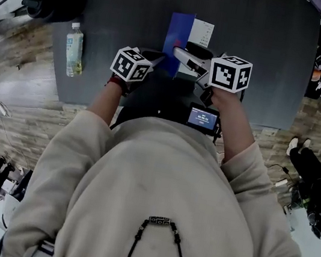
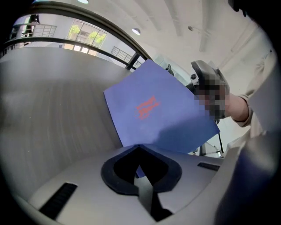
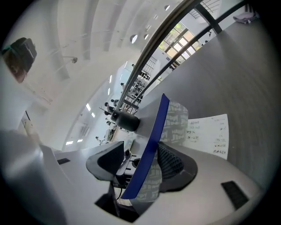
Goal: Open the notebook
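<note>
The notebook's blue cover (image 1: 179,36) stands raised off the dark table, with a white written page (image 1: 202,33) lying flat to its right. In the left gripper view the cover (image 2: 160,110) shows red print and rises from the tips of my left gripper (image 2: 139,149), which is shut on its lower edge; a blue sliver shows in the gap between the pads. My right gripper (image 3: 142,158) is open, and the cover (image 3: 151,140) runs edge-on between its jaws. The cover lies against the right pad (image 3: 175,162) and apart from the left one. The page (image 3: 208,134) lies beyond.
A plastic bottle (image 1: 74,49) lies near the left edge of the grey table (image 1: 265,51), and a black object (image 1: 53,3) sits at the far left corner. A small device with a lit screen (image 1: 203,118) hangs at the person's chest. Stone floor surrounds the table.
</note>
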Motion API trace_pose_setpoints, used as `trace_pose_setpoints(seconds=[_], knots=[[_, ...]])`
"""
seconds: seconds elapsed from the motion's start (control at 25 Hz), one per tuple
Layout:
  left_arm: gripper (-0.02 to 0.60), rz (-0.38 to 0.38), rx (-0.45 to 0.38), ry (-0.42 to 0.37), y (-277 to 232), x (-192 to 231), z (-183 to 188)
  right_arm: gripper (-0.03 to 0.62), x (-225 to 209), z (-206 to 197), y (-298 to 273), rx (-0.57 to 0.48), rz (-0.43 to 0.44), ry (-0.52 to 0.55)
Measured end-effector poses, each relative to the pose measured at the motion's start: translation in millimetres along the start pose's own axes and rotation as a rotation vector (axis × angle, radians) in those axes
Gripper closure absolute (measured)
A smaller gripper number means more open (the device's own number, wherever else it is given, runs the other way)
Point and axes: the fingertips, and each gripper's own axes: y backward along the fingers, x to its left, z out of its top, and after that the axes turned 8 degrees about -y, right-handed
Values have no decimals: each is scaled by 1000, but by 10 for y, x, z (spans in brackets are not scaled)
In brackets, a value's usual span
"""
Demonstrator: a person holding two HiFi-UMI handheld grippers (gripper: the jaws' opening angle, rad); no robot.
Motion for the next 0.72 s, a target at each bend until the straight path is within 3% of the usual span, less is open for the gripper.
trace_pose_setpoints(seconds=[0.4, 0.72], knots=[[581, 61, -266, 235, 876, 239, -134, 345, 553, -25, -662, 99, 65, 136], [581, 134, -417, 320, 1501, 372, -396, 345, 574, -143, -1298, 227, 25, 201]])
